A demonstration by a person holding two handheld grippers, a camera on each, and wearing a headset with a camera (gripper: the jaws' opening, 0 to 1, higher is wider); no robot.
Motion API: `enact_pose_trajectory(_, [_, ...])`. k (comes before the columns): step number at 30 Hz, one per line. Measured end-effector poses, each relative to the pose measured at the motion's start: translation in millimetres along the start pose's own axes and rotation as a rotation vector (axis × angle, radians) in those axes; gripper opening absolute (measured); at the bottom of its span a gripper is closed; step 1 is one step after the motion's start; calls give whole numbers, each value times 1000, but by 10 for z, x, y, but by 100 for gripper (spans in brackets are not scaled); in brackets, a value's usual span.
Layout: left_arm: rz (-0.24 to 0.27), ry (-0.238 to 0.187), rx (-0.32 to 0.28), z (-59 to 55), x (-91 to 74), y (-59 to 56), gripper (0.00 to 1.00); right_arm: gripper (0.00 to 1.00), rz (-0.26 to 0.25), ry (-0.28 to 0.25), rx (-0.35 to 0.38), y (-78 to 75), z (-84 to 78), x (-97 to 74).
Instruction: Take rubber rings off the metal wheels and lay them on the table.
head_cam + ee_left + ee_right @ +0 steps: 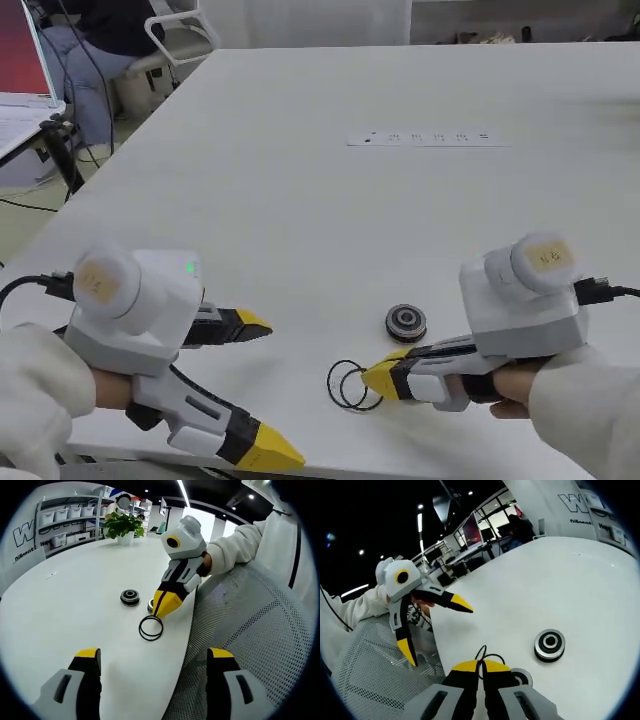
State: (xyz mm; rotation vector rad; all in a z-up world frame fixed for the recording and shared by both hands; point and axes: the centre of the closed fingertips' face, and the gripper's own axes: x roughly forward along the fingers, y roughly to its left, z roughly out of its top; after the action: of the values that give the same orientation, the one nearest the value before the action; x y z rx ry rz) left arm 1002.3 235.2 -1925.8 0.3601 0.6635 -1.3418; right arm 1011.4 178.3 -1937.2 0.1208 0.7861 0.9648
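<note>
Black rubber rings (350, 385) — two overlapping loops — lie flat near the table's (300, 180) front edge, at the tip of my closed right gripper (372, 378). One metal wheel (406, 321) sits just beyond; a second wheel (522, 677) is half hidden by those jaws. My left gripper (280, 392) hangs wide open, well apart.

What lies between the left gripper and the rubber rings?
Nothing: the table is bare from the left gripper to the rubber rings, as the left gripper view shows.

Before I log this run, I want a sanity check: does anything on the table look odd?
Nothing stands out. Two rubber rings lie flat, overlapping, near the front edge of the table, by the shut right gripper; a metal wheel lies flat beside them.
</note>
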Motion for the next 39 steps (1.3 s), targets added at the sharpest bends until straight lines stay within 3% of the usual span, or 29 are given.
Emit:
enact_pose_trajectory(8, [-2, 4, 1, -5, 2, -2, 85, 7, -25, 24, -28, -51, -27, -9])
enact_pose_trajectory(12, [-2, 6, 0, -6, 4, -2, 85, 7, -41, 53, -108, -55, -57, -4])
enact_pose_trajectory(19, [-6, 11, -1, -16, 9, -7, 85, 8, -47, 76, -177, -45, -75, -1])
enact_pose_trajectory(29, [-10, 10, -2, -15, 13, -14, 85, 7, -80, 7, -162, -147, 93, -94])
enact_pose_trajectory(39, [-8, 11, -3, -22, 15, -12, 85, 8, -100, -24, -185, -180, 178, -142])
